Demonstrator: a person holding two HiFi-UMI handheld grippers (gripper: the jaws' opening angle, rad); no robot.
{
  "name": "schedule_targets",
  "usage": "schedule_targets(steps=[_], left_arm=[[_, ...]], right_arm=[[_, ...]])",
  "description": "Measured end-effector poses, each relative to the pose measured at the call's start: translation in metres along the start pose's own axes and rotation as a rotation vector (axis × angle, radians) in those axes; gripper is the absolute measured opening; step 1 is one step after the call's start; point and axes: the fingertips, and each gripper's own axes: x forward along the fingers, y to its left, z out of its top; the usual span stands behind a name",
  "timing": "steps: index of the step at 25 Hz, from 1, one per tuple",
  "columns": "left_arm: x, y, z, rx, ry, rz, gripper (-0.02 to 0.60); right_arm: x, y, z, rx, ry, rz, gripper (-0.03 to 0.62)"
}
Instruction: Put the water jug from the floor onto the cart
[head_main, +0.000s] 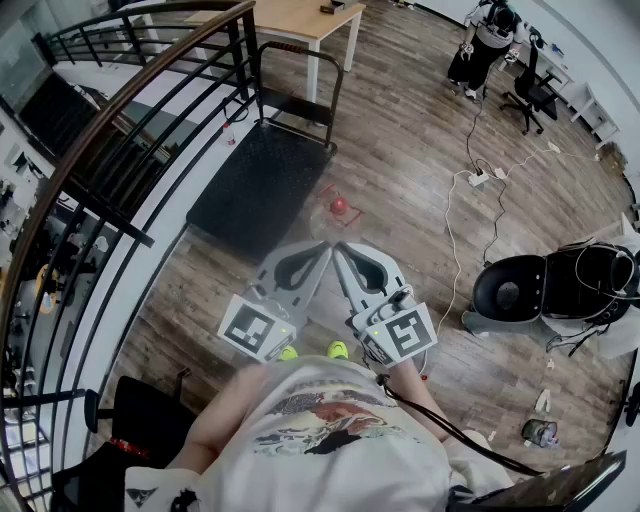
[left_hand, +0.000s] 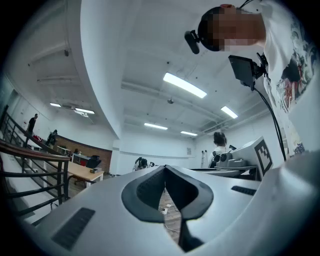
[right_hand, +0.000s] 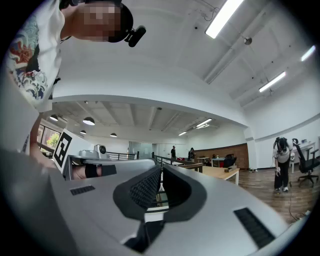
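One black cart (head_main: 265, 185) on wood-plank floor (head_main: 400, 150), curved railing (head_main: 130, 86) (dark metal) beside

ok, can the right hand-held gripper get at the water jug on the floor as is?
Probably yes. The water jug stands just ahead of the right hand-held gripper, with only bare floor between them. The jaws are shut, though, so they'd need opening first.

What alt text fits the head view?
Two grey handheld grippers, left gripper and right gripper, both shut and empty, point side by side toward a clear water jug with a red cap on the wood plank floor. A black flat platform cart stands just beyond the jug, beside a curved dark metal railing.
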Motion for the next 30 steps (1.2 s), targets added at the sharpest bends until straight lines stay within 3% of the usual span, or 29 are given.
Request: schedule_targets(steps=[9, 30], left_arm=[[-0.01, 0.002, 0.004, 0.006, -0.013, 0.011, 0.011], [-0.033, -0.004, 0.005, 0.006, -0.012, 0.025, 0.011]], right_arm=[[0.002, 0.009, 0.005, 0.022, -0.04, -0.017, 0.028], [-0.001, 0.032, 0.005, -0.005, -0.021, -0.015, 0.028]])
